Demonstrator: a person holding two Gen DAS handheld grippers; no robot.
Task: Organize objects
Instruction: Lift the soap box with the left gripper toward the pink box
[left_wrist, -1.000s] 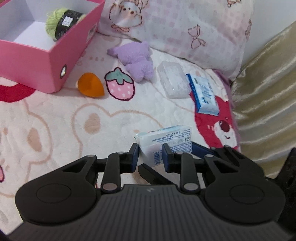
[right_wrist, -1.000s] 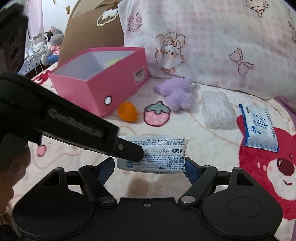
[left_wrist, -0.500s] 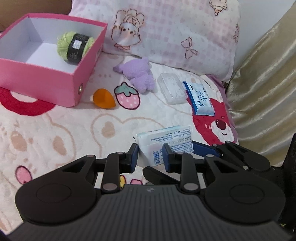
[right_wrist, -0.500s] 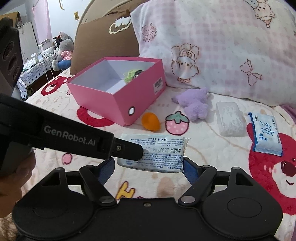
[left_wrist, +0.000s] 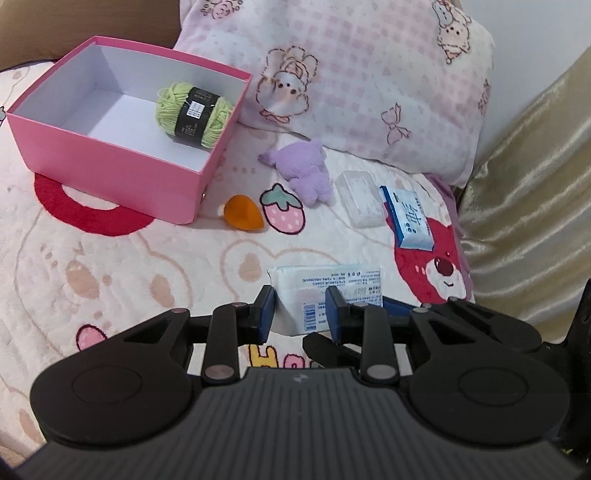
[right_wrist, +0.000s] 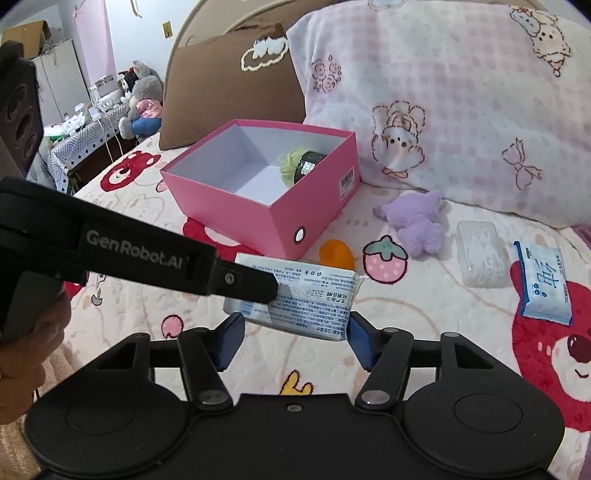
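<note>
A white tissue pack with blue print hangs above the bed, and my left gripper is shut on its left end. In the right wrist view the same pack lies crosswise between the blue pads of my right gripper. Those jaws are closing, with the pads close to the pack's two ends and no visible squeeze. The left gripper's finger reaches in from the left. An open pink box at the far left holds a green yarn ball.
On the blanket lie an orange sponge, a purple plush, a clear plastic case and a blue tissue pack. A patterned pillow stands behind them. Gold fabric rises at the right. A person's hand holds the left gripper.
Both grippers have risen with the white pack, so more of the bed and the box's inside shows. The right gripper's pads have drawn in toward the pack's ends.
</note>
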